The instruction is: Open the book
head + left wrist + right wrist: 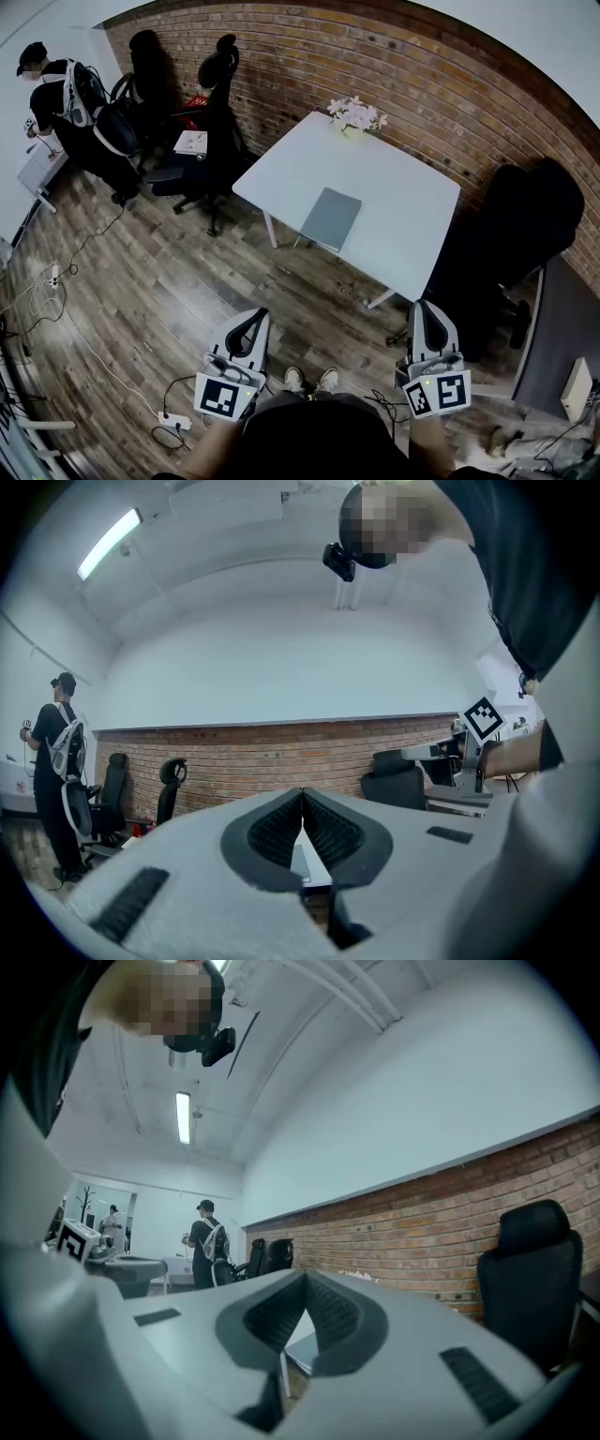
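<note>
A closed grey book [331,218] lies flat on the white table [394,187], near its front-left edge. Both grippers are held low near the person's body, well short of the table and pointing toward it. The left gripper [251,321] is shut with nothing in it, and its ribbed pads [281,829] meet at the tip. The right gripper [424,311] is also shut and empty. In the left gripper view a strip of the book [298,862] shows below the closed left gripper [302,795]. In the right gripper view the book [302,1354] shows under the right gripper [305,1277].
White flowers [354,114] stand at the table's far corner by the brick wall [441,75]. Black office chairs [206,122] are left of the table, and a dark chair [516,234] is to its right. A person [66,103] stands far left. Cables and a power strip [173,422] lie on the wooden floor.
</note>
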The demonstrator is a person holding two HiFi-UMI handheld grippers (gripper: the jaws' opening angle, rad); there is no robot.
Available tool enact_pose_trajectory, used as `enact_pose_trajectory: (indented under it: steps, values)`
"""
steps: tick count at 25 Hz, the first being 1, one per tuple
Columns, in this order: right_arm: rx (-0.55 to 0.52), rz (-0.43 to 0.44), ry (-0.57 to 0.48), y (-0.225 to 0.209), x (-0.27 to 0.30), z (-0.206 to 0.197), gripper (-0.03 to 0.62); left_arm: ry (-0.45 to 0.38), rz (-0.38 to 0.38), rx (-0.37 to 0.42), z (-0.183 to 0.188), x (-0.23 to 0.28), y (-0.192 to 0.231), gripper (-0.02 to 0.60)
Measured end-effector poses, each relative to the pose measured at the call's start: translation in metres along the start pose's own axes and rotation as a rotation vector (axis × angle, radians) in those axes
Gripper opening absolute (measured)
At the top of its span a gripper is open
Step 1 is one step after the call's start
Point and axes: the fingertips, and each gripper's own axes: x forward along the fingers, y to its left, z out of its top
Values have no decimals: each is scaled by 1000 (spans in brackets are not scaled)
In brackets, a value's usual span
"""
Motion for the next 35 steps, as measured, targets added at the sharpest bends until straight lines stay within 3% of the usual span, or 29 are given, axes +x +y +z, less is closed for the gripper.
enact_pose_trajectory:
  steps: [9, 19, 26, 35]
  values:
    - [-20, -54, 49, 19, 3, -12, 14, 19, -69, -55, -24, 4, 17, 25]
    - [13, -84, 92, -4, 41, -36, 14, 45, -117, -61, -39, 52, 31, 25]
    - [37, -38, 87, -39, 110, -46, 14, 80, -101, -50, -48, 114, 47, 25]
    - [77, 15, 69, -118, 197, -44, 14, 101, -79, -5, -38, 223, 50, 25]
